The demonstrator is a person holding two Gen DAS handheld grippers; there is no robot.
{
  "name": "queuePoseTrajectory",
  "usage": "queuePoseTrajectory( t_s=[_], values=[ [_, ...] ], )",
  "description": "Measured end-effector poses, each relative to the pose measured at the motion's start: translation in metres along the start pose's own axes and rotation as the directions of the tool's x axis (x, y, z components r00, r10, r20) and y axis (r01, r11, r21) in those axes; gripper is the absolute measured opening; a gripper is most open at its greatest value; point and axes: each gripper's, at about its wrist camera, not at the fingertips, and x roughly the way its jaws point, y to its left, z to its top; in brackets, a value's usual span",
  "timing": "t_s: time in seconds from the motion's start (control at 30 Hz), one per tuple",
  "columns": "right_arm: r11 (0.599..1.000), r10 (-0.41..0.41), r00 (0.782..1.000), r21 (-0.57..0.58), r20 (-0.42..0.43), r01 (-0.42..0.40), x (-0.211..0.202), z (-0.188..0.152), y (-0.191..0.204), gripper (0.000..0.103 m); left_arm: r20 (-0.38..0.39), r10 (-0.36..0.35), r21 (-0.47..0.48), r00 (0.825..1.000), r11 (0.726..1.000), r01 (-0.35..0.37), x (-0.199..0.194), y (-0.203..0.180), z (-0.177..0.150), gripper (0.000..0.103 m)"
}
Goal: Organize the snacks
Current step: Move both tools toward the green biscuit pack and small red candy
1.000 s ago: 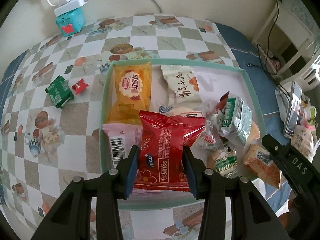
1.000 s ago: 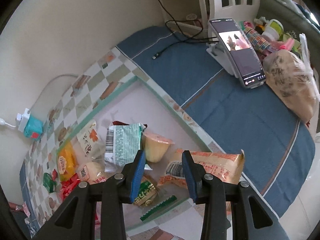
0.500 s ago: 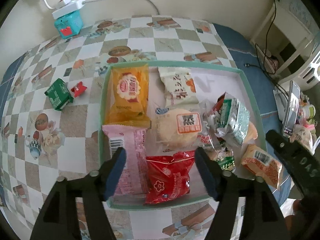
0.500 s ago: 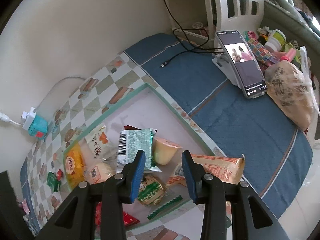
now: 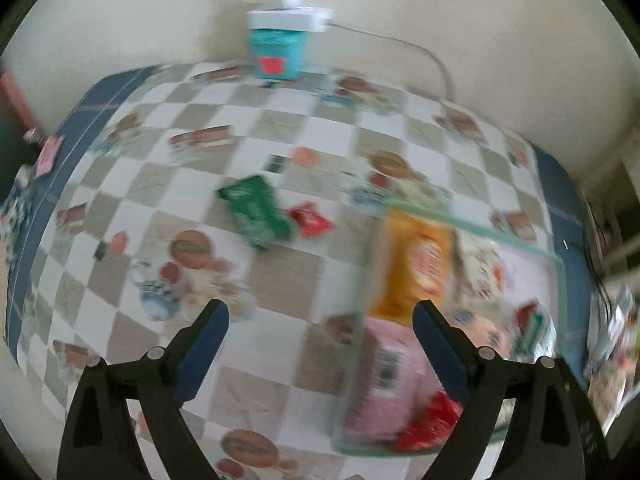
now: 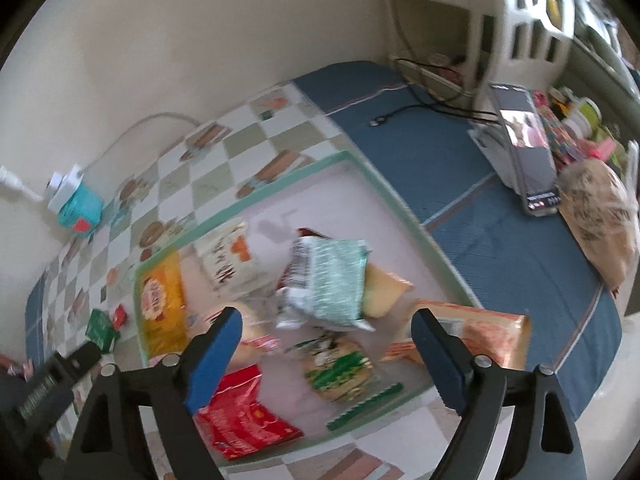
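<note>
Both grippers, left [image 5: 320,316] and right [image 6: 326,324], hung over the table [image 5: 280,272], jaws just opened wide and empty (snacks lay in the tray [image 6: 436,240]).

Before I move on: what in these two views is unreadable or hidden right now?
- Left wrist view: motion blur smears the print on the green packet and small red packet lying outside the tray.
- Left wrist view: the red snack bag is partly behind a claw finger.
- Right wrist view: the orange packet is partly behind a claw finger.
</note>
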Motion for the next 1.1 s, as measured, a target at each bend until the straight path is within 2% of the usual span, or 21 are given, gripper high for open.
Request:
queuePoseTrajectory(
  t_s=[0.1,0.3,0.43,0.7,1.1],
  values=[
    [0.999,0.005,1.0,-0.032,0.006,-0.005,-0.001,-0.003,0.013,0.101,-0.001,0.025,-0.084,1.0,0.996,-0.025,0.003,0.031,0.009,0.094],
    [0.996,0.01,1.0,-0.091,0.011,-0.009,-0.003,-0.007,0.033,0.103,-0.002,0.055,-0.198,0.999,0.979,-0.054,0.003,0.074,0.018,0.094],
    [0.991,0.004,1.0,-0.132,0.019,-0.001,-0.004,-0.011,0.046,0.103,-0.008,0.077,-0.24,0.997,0.968,-0.077,0.004,0.094,0.021,0.094],
    [0.976,0.019,1.0,-0.218,0.021,-0.014,-0.005,-0.023,0.081,0.103,-0.025,0.058,-0.316,0.998,0.947,-0.063,0.008,0.128,0.026,0.095],
    [0.948,0.105,0.994,-0.301,-0.017,-0.105,0.0,-0.042,0.136,0.103,-0.038,0.083,-0.496,0.996,0.864,-0.09,0.017,0.2,0.031,0.095]
  ],
)
